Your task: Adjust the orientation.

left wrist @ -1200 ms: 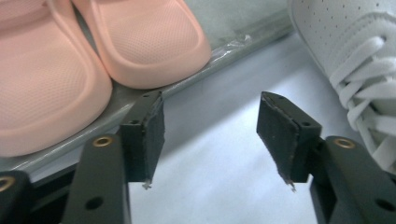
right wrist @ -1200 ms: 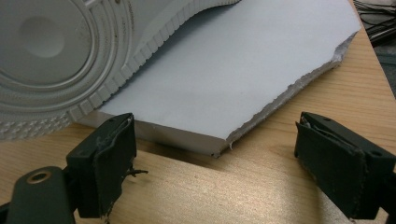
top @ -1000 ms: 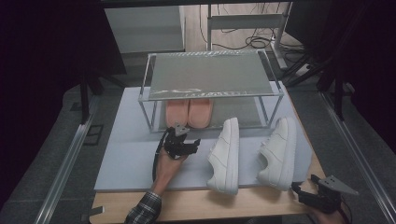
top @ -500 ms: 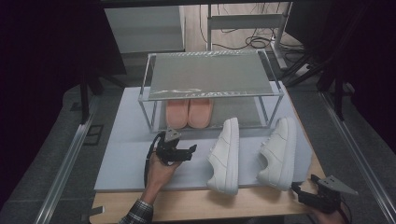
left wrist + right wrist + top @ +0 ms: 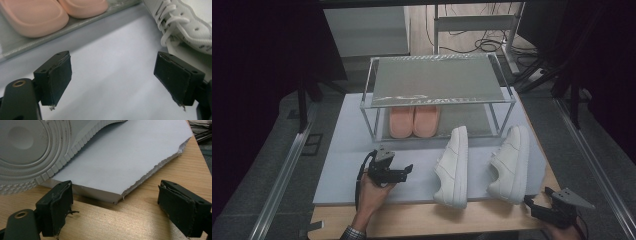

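A pair of pink slippers (image 5: 414,121) sits on the lower shelf of a metal shoe rack (image 5: 437,80). Two white sneakers (image 5: 453,167) (image 5: 509,164) lie on their sides on the white board in front of it. My left gripper (image 5: 404,170) is left of the nearer sneaker, over bare board. Its jaws have just been opening and stand wide with nothing between them (image 5: 120,85); ahead are the slippers (image 5: 35,17) and a sneaker's laces (image 5: 180,27). My right gripper (image 5: 534,207) rests open at the front right corner (image 5: 115,207), just short of a sneaker's sole (image 5: 32,147).
The white board (image 5: 342,165) lies on a wooden table (image 5: 437,220), whose bare strip runs along the front. The board's torn corner (image 5: 150,167) lies ahead of the right gripper. Metal rails (image 5: 287,165) flank the table. Cables and a stand (image 5: 472,30) lie behind the rack.
My left gripper has pulled back from the rack toward the front of the board, slightly left. The right gripper and the shoes have stayed put.
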A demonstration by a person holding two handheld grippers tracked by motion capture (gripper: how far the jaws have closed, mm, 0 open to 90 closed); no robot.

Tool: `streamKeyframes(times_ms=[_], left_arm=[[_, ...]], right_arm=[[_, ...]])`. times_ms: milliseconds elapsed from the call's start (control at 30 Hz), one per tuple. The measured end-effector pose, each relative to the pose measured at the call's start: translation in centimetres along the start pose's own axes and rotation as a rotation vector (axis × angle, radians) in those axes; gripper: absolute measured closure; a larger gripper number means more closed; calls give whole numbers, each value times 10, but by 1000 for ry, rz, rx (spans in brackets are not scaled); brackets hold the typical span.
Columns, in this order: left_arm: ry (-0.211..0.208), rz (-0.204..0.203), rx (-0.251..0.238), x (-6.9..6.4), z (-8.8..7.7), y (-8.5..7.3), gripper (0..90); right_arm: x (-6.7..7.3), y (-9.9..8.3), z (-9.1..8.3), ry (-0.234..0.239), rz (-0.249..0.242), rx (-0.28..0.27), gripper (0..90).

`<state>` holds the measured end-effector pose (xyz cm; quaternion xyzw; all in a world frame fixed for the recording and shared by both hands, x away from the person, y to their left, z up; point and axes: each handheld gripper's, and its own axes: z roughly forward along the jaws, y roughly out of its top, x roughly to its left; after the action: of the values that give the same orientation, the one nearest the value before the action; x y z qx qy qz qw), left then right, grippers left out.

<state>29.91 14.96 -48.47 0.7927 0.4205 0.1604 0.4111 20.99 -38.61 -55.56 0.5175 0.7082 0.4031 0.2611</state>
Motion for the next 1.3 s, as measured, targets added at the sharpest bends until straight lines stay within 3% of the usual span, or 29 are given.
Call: streamKeyframes(times_ms=[200,400,600,767,933,1300], left_arm=[[38,12,28,1,-10,-22,125],[70,-18,5,7,-25,-47,122],[133,-16,-8,9,-37,-69,118],[156,-34,-10,14,-40,-83,115],[176,-33,17,17,-37,-91,115],[165,-38,-10,19,-35,-95,114]], right_arm=[[0,0,0,1,2,0,128],[1,0,0,-4,-1,2,128],[1,0,0,-5,-1,3,128],[2,0,0,-11,-9,6,128],[2,0,0,-13,-10,8,128],[3,4,-2,-19,-2,46,142]])
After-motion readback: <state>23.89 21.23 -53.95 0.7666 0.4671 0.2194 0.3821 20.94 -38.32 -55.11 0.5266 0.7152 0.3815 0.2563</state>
